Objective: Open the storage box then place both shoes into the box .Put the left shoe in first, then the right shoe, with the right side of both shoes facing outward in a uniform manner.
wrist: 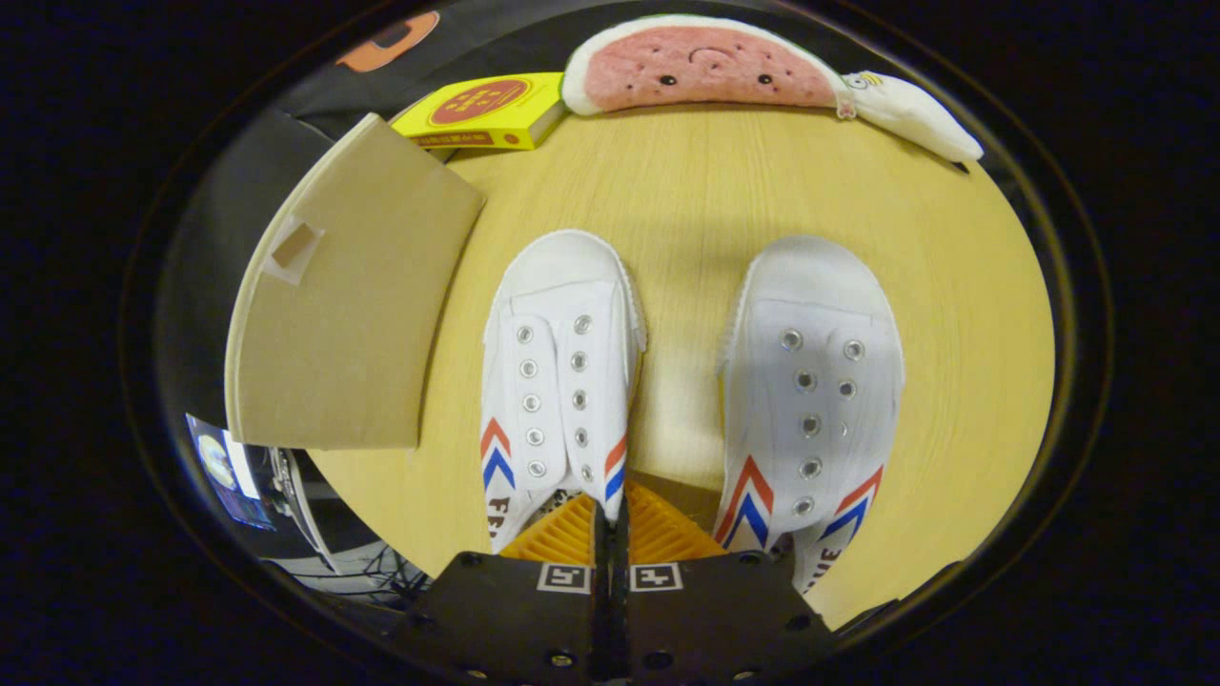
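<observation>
Tool (610,519) fingers pressed together, gripping nothing, over heel of left shoe (559,376); right shoe (810,391) beside; cardboard box (348,314) beyond.

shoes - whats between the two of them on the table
In the gripper view, only bare table lies between the left shoe and right shoe; the shut tongs sit at its near end.

Count ahead of claw: 2 white shoes (560,381) (810,400), 1 cardboard box (343,305), 1 yellow box (486,111), 1 watermelon plush (705,67), 1 white plush (915,114).
</observation>
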`<state>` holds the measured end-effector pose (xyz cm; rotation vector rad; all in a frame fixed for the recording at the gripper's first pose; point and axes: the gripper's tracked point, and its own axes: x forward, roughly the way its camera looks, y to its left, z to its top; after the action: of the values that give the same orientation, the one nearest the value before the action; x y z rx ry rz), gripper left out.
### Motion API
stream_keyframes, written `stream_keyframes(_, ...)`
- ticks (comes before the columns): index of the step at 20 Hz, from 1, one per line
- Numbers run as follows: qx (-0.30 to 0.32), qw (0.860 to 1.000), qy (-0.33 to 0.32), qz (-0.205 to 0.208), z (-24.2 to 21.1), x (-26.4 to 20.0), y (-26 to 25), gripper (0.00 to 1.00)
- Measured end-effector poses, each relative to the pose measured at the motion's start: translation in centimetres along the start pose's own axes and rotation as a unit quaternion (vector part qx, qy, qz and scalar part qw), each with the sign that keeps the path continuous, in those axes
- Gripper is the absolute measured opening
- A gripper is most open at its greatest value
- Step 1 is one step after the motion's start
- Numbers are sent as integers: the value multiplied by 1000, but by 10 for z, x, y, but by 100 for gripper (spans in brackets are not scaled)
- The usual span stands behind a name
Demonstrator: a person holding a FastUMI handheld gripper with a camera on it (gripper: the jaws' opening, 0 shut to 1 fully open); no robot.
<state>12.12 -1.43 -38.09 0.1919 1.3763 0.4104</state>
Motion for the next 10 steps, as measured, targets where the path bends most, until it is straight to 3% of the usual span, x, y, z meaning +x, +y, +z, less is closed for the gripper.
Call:
stream_keyframes(5, 76, 993, -7, 88, -16, -7, 14, 0)
stream_keyframes(10, 52, 995, -39, 79, -25, -54, 21, 0)
